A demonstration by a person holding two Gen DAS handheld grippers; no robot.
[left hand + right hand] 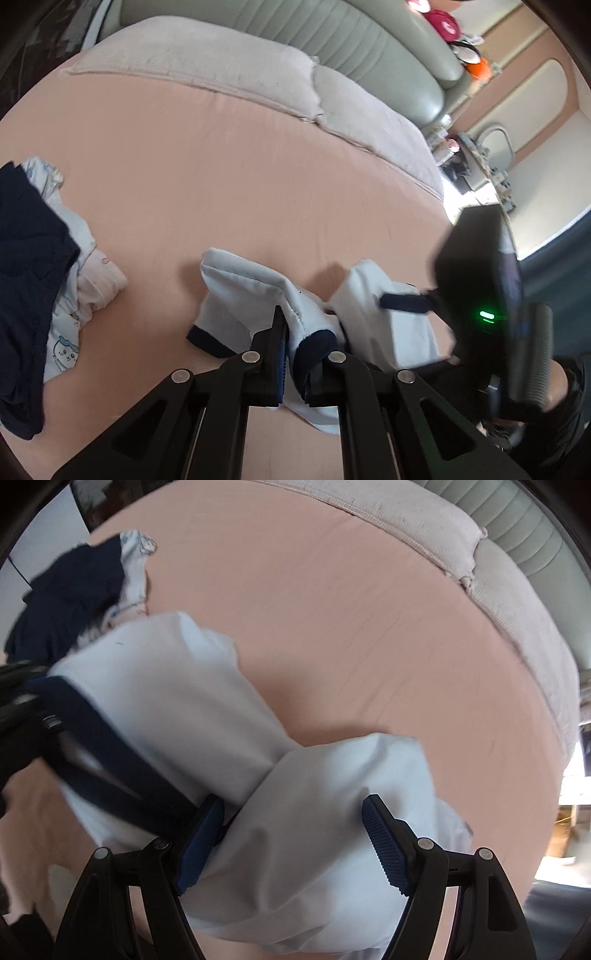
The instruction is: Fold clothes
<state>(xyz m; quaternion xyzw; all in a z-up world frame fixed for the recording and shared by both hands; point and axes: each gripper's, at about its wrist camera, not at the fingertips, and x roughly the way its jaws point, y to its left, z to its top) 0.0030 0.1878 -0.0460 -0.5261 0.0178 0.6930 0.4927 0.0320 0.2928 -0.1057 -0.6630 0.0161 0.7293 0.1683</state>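
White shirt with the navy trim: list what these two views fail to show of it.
- Left wrist view: the left gripper, shut on the white shirt, covers the pinched part.
- Right wrist view: the picture's bottom edge cuts off the shirt's lower end; the open right gripper hides cloth; left side blurred.

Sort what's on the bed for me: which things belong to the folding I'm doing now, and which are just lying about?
In the job:
- light blue garment with navy trim
- left tongs, shut on its navy-edged hem
- right tongs, open over it

Lying about:
- heap of clothes at the side
- pillows
- pink sheet
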